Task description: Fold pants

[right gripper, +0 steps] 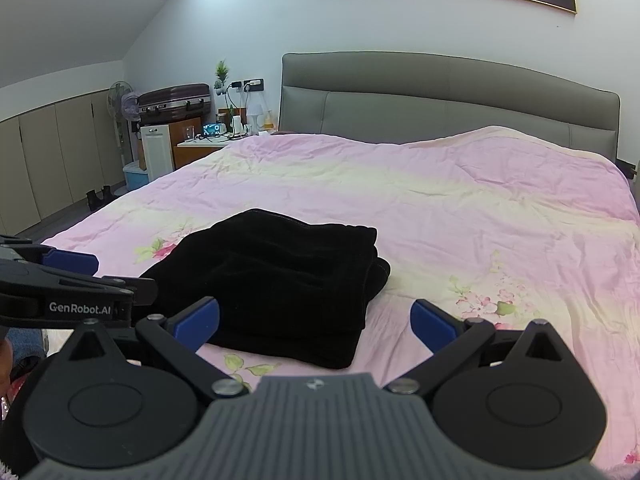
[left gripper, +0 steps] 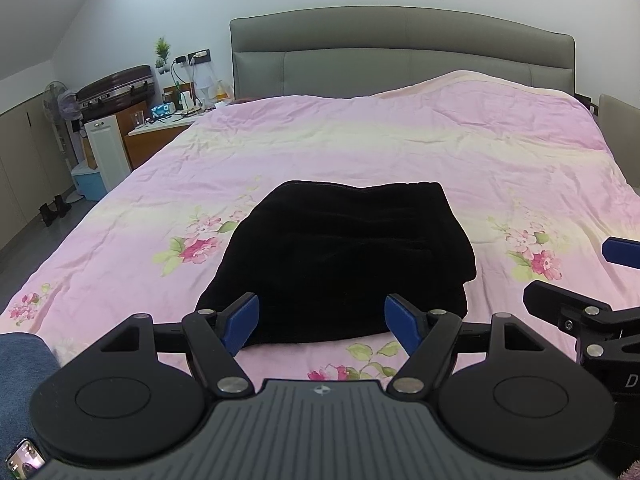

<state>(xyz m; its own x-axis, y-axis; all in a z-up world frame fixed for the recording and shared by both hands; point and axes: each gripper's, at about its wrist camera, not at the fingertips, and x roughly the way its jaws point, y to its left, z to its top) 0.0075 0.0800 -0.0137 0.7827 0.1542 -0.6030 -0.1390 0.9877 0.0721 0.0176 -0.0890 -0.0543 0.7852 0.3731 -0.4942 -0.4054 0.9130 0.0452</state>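
Black pants (left gripper: pixel 340 260) lie folded in a compact stack on the pink floral bedspread (left gripper: pixel 360 148), near the bed's front edge. They also show in the right wrist view (right gripper: pixel 276 276). My left gripper (left gripper: pixel 322 324) is open and empty, its blue pads just short of the stack's near edge. My right gripper (right gripper: pixel 316 322) is open and empty, set to the right of the stack's near corner. The right gripper shows at the right edge of the left wrist view (left gripper: pixel 580 280), and the left gripper shows at the left edge of the right wrist view (right gripper: pixel 80 276).
A grey padded headboard (left gripper: pixel 400 56) stands at the far end of the bed. A nightstand (left gripper: pixel 160 128) with cables and small items, a suitcase (left gripper: pixel 116 88), a fan (left gripper: pixel 56 100) and a blue bin (left gripper: pixel 90 180) stand at the left. Floor runs along the bed's left side.
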